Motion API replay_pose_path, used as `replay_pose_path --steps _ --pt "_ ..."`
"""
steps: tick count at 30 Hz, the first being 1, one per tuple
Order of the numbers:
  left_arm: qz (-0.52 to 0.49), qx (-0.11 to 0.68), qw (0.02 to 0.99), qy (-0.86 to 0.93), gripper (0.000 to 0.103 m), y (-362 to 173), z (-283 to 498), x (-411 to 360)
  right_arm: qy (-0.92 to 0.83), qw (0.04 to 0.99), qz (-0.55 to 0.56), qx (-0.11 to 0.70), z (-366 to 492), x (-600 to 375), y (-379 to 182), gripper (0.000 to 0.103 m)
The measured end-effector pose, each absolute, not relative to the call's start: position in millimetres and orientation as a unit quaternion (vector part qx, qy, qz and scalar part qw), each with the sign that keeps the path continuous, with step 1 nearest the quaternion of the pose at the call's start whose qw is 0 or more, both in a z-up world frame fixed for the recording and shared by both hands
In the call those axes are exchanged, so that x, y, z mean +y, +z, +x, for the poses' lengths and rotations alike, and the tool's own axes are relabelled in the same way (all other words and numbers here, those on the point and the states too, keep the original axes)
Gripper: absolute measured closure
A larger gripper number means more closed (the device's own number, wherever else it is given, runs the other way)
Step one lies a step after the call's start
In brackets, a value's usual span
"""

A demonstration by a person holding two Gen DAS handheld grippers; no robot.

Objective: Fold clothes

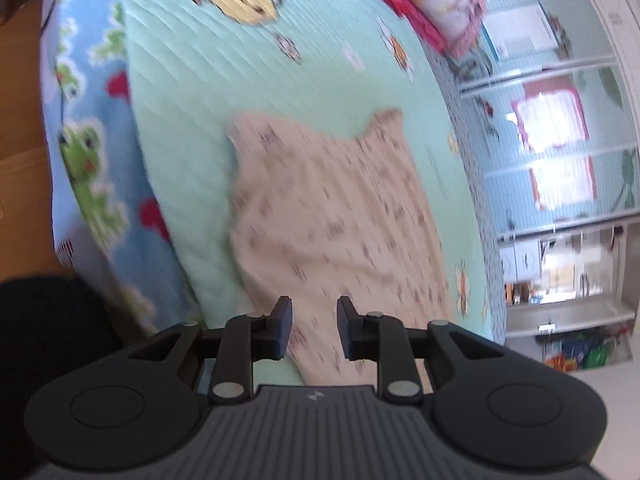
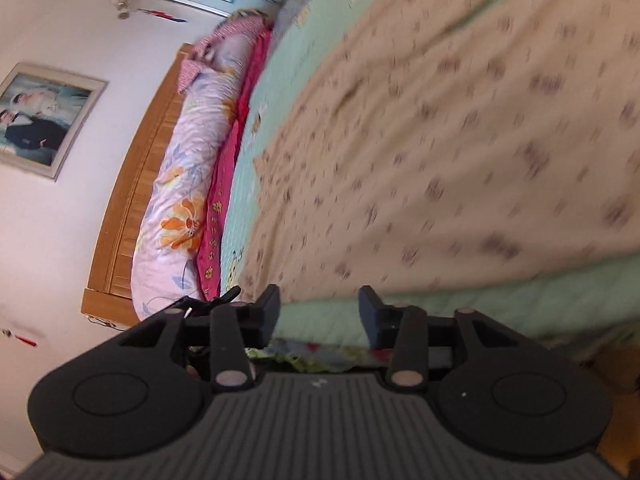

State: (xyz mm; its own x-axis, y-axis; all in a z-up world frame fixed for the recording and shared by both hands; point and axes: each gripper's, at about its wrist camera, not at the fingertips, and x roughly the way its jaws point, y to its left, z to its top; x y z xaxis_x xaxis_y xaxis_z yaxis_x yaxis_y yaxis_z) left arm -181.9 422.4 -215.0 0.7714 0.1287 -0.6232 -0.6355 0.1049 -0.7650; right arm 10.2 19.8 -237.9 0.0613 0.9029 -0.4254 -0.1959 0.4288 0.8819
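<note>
A beige garment [image 1: 332, 216] with a small dark print lies spread flat on the mint-green quilted bedspread [image 1: 192, 100]. My left gripper [image 1: 314, 328] hovers over the garment's near end. Its jaws stand a little apart with nothing pinched between them. In the right wrist view the same garment [image 2: 460, 140] fills the upper right, blurred, on the bedspread [image 2: 480, 312]. My right gripper [image 2: 319, 314] is at the bed's edge just short of the garment's border, open, with only bedspread showing in the gap.
A rolled floral duvet [image 2: 192, 184] and a pink blanket [image 2: 224, 184] lie along the wooden headboard [image 2: 132, 208]. A blue frog-print sheet [image 1: 88, 160] hangs over the bed's side above the wooden floor [image 1: 20, 120]. White glass-door shelves [image 1: 560, 160] stand beyond the bed.
</note>
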Motion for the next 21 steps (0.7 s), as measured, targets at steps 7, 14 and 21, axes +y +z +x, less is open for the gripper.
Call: replay_pose_path --steps 7,14,21 --pt "-0.621 0.184 0.701 0.299 0.077 -217.1 -198.5 455.3 0.409 0.627 0.341 0.568 -6.6 64.8 -243.9 0.048" --pt "-0.631 0.187 0.683 0.316 0.074 -228.7 -211.9 471.3 0.371 0.605 0.368 0.601 0.1 102.2 -261.5 0.045" --pt "-0.650 0.175 0.678 0.295 0.072 -239.0 -206.1 485.0 0.346 0.617 0.397 0.584 -2.9 111.5 -276.1 0.045"
